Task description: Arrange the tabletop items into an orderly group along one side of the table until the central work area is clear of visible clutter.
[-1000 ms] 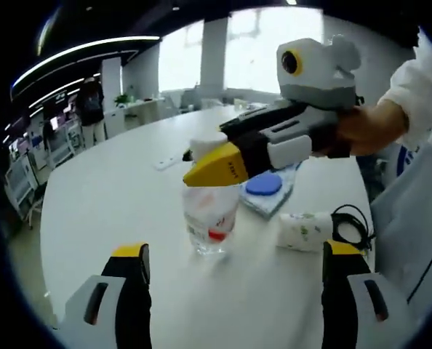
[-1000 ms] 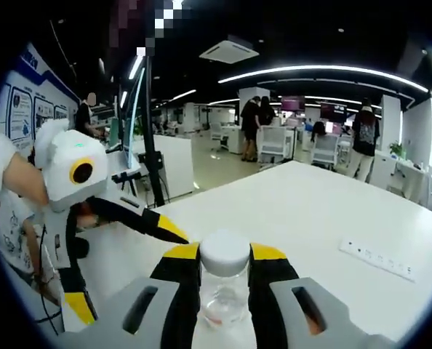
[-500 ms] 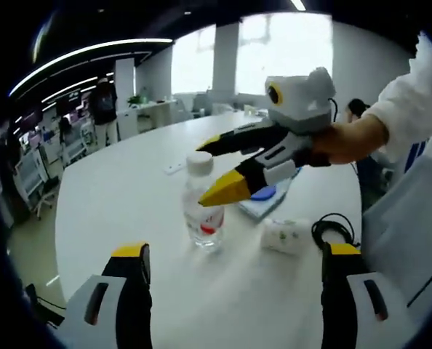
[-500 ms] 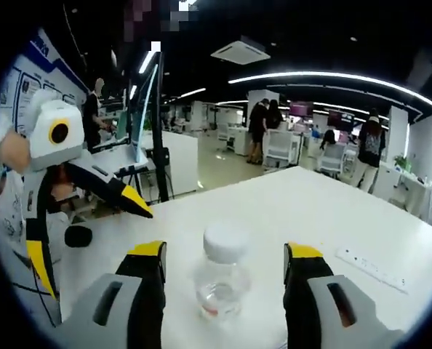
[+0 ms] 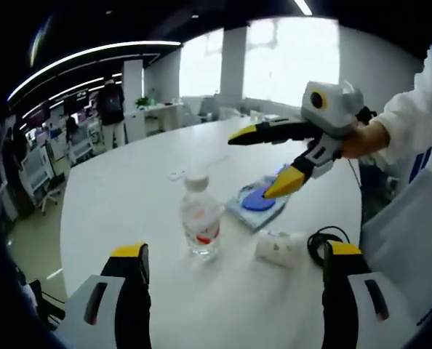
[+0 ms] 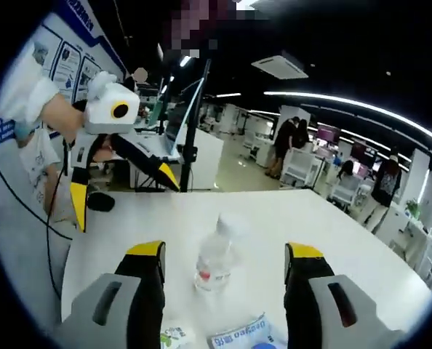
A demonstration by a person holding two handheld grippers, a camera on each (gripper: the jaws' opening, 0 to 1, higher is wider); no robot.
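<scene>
Standing upright mid-bench, the clear plastic bottle with white cap (image 5: 200,224) is unheld; both left tongs (image 5: 234,291) and right tongs (image 6: 224,283) gape released. Blue-lidded packet (image 5: 257,201), small tissue pack (image 5: 280,247) and black cable (image 5: 325,243) await grouping.

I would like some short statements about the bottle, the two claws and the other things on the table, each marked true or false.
1. The water bottle stands upright on the white table. True.
2. The right claw is shut on the bottle. False: it is open, clear of the bottle.
3. The left claw is open. True.
4. The black cable lies coiled on the blue disc. False: it lies apart, beside the tissue pack.
</scene>
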